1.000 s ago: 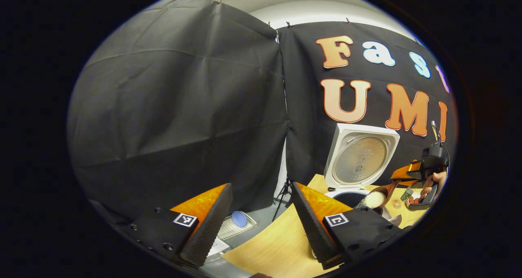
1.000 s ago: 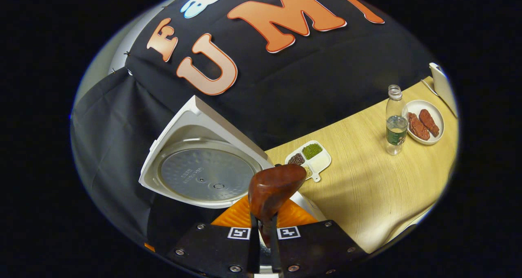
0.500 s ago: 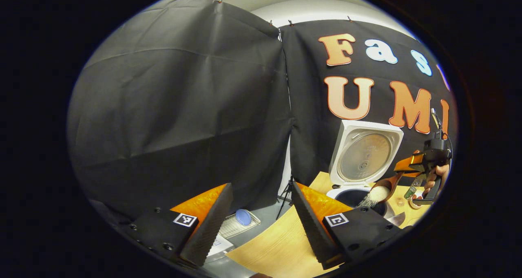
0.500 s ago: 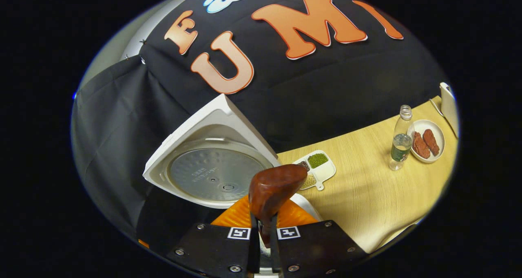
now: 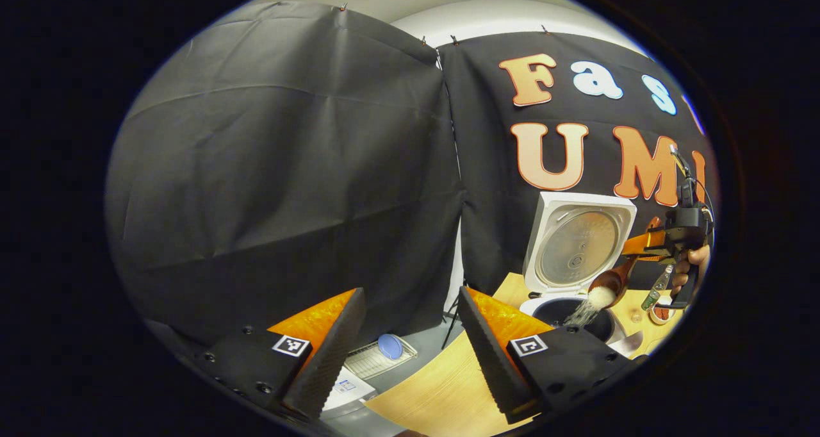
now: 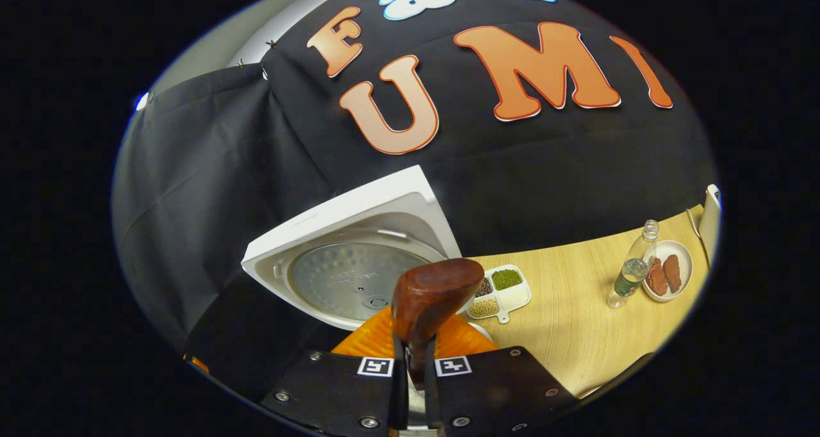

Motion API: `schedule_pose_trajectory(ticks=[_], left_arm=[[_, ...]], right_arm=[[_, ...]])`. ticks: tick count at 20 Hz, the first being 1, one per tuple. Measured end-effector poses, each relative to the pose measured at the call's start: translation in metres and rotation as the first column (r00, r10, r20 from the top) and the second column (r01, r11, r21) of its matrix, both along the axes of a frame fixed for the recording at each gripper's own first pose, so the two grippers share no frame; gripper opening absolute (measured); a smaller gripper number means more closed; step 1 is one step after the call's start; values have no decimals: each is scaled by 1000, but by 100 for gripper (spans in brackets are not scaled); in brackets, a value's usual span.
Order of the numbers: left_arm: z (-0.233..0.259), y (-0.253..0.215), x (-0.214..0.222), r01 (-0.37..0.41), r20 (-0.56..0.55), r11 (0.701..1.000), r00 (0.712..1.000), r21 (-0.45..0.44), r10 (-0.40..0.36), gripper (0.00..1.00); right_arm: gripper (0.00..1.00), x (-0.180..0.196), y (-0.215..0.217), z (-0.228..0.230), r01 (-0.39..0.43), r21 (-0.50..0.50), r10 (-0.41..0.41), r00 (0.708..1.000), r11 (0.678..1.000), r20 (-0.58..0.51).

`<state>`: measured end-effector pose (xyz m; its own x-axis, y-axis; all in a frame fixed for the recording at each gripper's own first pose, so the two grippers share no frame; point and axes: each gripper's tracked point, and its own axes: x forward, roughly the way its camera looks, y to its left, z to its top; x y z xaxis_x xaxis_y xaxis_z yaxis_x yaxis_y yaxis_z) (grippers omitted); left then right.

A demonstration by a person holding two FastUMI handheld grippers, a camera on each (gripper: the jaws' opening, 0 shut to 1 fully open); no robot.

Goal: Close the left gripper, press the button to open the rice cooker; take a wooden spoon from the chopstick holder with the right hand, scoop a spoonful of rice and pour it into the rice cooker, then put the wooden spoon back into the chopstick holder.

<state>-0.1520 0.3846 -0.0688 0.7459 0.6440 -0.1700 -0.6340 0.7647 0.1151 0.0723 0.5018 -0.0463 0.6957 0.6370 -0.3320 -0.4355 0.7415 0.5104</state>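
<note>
The white rice cooker (image 5: 580,245) stands at the table's far end, lid up, its dark pot (image 5: 576,310) exposed. Held in a hand (image 5: 690,269), my right gripper (image 5: 666,239) is above and right of the pot, shut on the brown wooden spoon (image 5: 614,282). The spoon is tipped down and white rice (image 5: 588,307) streams from it into the pot. In the right gripper view, the gripper (image 6: 412,355) clamps the spoon's handle, the spoon (image 6: 433,295) shows its back, and the lid (image 6: 355,267) is behind it. My left gripper (image 5: 410,293) is open and holds nothing, back from the cooker.
On the wooden table (image 6: 576,325) to the cooker's right are a small divided dish of beans (image 6: 501,291), a plastic bottle (image 6: 631,277) and a plate of red meat (image 6: 666,274). A wire basket with a blue object (image 5: 382,354) lies beyond the table's left edge.
The right gripper has risen and tipped the spoon further. Rice that sat heaped in the spoon now pours into the pot. The left gripper has barely moved.
</note>
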Motion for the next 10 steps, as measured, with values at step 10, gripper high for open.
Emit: schedule_pose_trajectory(ticks=[10], left_arm=[[5,-1,5,10,2,1000,1000,21,-10,98]], right_arm=[[9,-5,19,24,-64,-81,77,983,995,168]])
